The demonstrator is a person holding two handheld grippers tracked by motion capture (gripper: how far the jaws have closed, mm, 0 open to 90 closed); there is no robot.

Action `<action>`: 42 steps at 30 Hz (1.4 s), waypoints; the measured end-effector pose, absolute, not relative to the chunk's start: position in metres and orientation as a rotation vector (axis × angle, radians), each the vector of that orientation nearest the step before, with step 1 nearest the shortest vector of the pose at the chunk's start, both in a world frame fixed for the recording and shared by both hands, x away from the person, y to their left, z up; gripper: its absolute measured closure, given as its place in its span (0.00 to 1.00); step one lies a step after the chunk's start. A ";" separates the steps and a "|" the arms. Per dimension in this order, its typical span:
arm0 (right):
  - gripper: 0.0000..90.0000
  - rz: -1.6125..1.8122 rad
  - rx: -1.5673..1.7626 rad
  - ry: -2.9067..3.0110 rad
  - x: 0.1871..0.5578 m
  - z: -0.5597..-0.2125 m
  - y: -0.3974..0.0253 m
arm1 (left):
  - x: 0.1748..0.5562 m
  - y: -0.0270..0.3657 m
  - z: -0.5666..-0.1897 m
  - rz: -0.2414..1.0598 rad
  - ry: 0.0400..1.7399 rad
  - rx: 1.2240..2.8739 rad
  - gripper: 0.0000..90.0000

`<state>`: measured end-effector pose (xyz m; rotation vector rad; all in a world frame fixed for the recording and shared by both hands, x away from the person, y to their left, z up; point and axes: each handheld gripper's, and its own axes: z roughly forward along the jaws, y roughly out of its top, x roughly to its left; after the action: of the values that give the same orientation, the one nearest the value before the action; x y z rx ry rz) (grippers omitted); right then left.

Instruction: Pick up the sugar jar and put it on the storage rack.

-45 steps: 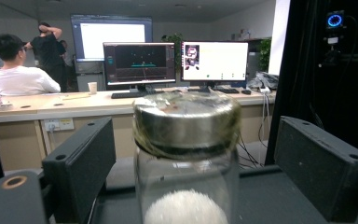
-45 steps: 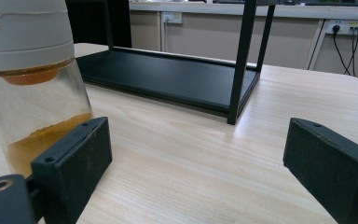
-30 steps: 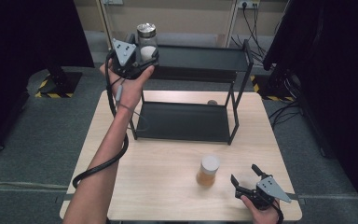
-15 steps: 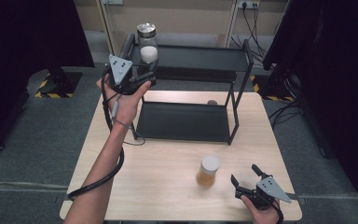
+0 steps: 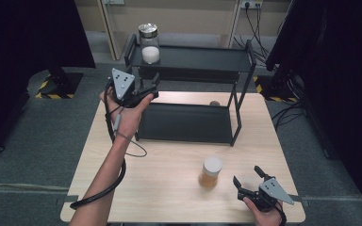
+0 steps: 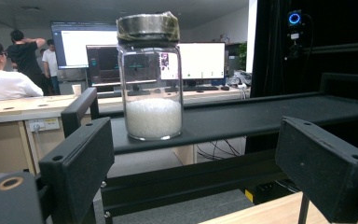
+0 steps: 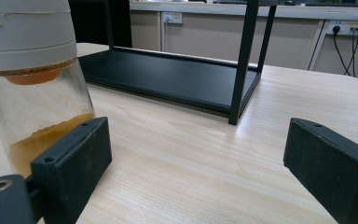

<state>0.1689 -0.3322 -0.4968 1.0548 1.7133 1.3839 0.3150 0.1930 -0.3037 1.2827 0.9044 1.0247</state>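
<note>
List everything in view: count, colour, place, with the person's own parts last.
Table: one, light wood, centre.
Shelf rack: one, black, two tiers, on the table's far half.
Jar of white grains: one, clear, dark lid, top tier's left end.
Jar of amber contents: one, white lid, table front, beside the right claw.
Small brown object: one, behind the lower tier, unclear.
Left claw: black, open, raised near the rack's left end.
Right claw: black, open, front right.

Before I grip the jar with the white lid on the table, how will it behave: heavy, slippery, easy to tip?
The jar looks like smooth clear glass, so it may slip between flat jaws and could break if dropped. Only a low orange-brown layer fills it, so it is probably light. It is taller than wide, so a push near the lid might tip it.
</note>
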 end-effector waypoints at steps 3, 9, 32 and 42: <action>0.09 1.383 1.054 1.714 0.169 -0.497 -0.332 | 0.312 0.194 -0.308 1.022 0.910 1.281 0.12; 0.09 1.382 1.053 1.716 0.169 -0.497 -0.332 | 0.307 0.196 -0.318 1.016 0.904 1.291 0.12; 0.09 1.379 1.048 1.720 0.169 -0.496 -0.331 | 0.291 0.202 -0.356 1.005 0.889 1.319 0.12; 0.09 1.383 1.049 1.719 0.170 -0.497 -0.330 | 0.287 0.203 -0.370 0.985 0.904 1.333 0.11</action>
<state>0.1696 -0.3304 -0.4965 1.0488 1.7190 1.3830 0.2865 0.2032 -0.3702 1.3330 0.9039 0.9853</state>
